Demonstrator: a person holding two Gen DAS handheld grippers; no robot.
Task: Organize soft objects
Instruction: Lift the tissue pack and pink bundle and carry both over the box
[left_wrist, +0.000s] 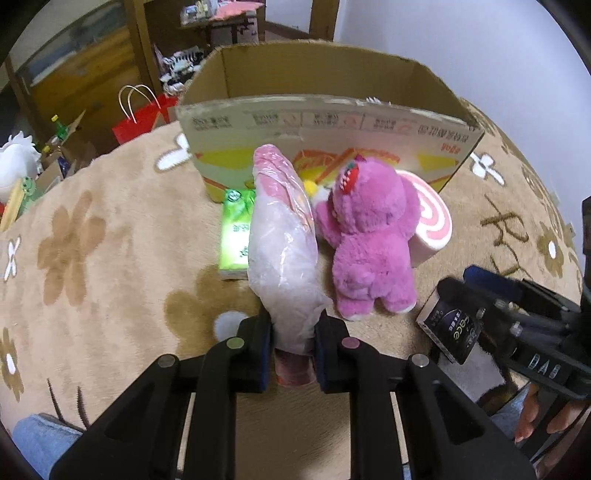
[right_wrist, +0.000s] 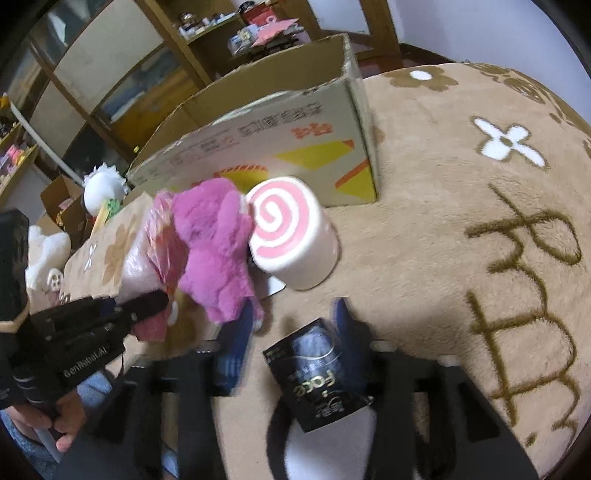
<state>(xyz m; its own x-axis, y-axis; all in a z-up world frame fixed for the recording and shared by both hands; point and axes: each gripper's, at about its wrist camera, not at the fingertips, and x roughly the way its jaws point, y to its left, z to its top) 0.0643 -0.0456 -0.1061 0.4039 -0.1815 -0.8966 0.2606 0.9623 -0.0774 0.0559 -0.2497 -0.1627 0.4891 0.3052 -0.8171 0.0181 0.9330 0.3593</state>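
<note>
In the left wrist view, the left gripper (left_wrist: 294, 345) sits at bottom centre, its blue-padded fingers clenched on the lower end of a plastic-wrapped pink plush (left_wrist: 282, 251) that stands up through the middle of the frame; the part below the pads is cut off behind the gripper body. Just right of it a magenta bear (left_wrist: 369, 243) stands with its back to the camera, its face hidden, and it covers much of a pink spiral roll cushion (left_wrist: 432, 225) behind it. A green tissue pack (left_wrist: 234, 236) lies left of the wrapped plush, partly hidden by it. The open cardboard box (left_wrist: 321, 122) fills the upper centre; its floor cannot be seen over the near wall. All rest on a beige flowered rug (left_wrist: 110, 240).

In the right wrist view, heavily motion-blurred, the right gripper (right_wrist: 291, 354) at bottom centre stands with its jaws spread wide either side of a black packet (right_wrist: 317, 373); the right pad seems to touch it, the left is well apart, so there is no grip. The packet's print is hard to read, and a white shape beneath it is unidentifiable.
</note>
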